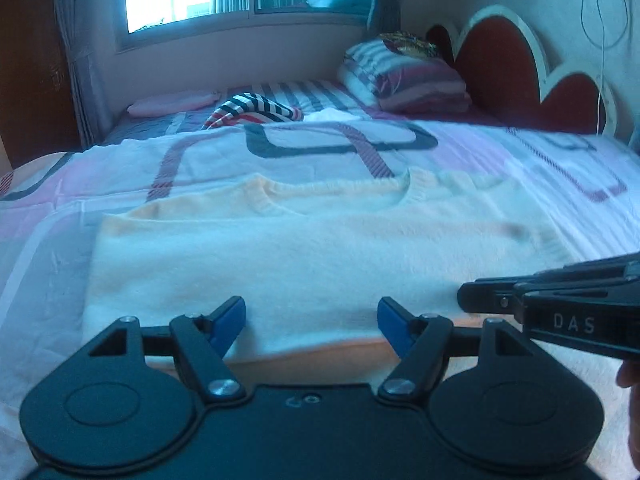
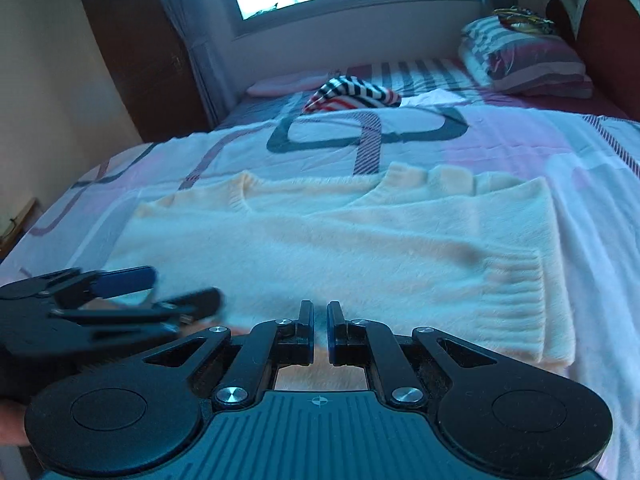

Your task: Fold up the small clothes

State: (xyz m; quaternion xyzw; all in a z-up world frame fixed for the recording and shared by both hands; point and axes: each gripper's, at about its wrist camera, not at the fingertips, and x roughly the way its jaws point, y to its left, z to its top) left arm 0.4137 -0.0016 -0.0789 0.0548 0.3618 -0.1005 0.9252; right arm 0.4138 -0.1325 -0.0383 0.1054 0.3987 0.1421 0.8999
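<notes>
A cream fuzzy sweater lies flat on the bed with its neckline away from me and both sleeves folded in; it also shows in the right wrist view. My left gripper is open, its blue fingers wide apart over the sweater's near hem. My right gripper is nearly closed at the near hem with only a thin gap, and I cannot see fabric between the fingers. Each gripper shows in the other's view: the right one, the left one.
The bed sheet is white and pink with dark lines. A striped garment and a pink pillow lie farther back. Stacked pillows sit by the red headboard. A window is behind.
</notes>
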